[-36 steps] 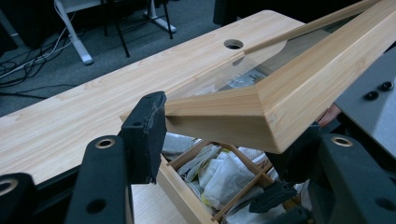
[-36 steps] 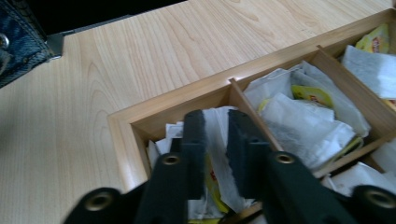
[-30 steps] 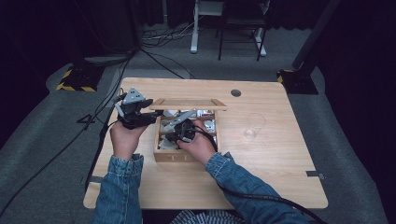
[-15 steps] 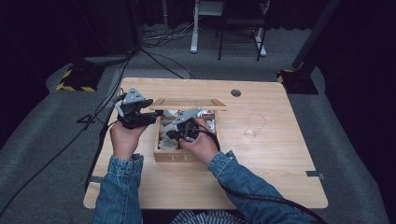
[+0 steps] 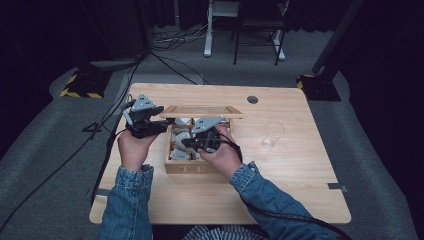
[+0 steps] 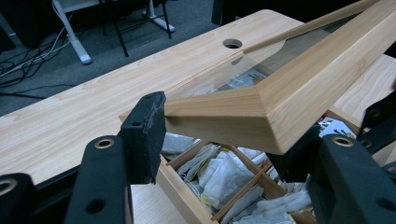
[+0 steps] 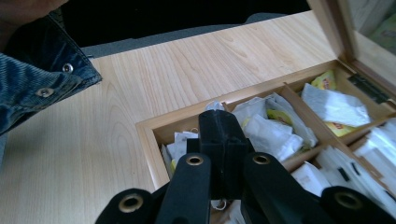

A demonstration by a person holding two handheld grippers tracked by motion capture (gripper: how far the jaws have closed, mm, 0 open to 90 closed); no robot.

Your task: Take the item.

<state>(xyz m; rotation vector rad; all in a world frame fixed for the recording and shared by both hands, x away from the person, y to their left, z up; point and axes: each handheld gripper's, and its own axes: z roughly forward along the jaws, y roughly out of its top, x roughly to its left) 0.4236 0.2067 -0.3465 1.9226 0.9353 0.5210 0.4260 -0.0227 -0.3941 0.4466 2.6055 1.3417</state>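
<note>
While left gripper (image 6: 224,135) pinches lid (image 6: 280,100) corner | right gripper (image 7: 224,140) pressed together, seemingly empty, over box (image 7: 154,135)

You've got a clear glass (image 5: 272,134) standing on the wooden worktop (image 5: 300,180), well right of the work, a round cable hole (image 5: 252,99) near the far edge, and black cables (image 5: 165,62) across the grey floor (image 5: 45,165) beyond

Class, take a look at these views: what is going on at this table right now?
A person works on a wooden tea box with a gripper in each hand. The left gripper holds a corner of the glass-paned lid, with the lid raised. The right gripper, jaws together, reaches down among the tea bags in the near compartments. A clear glass stands on the table to the right.
</note>
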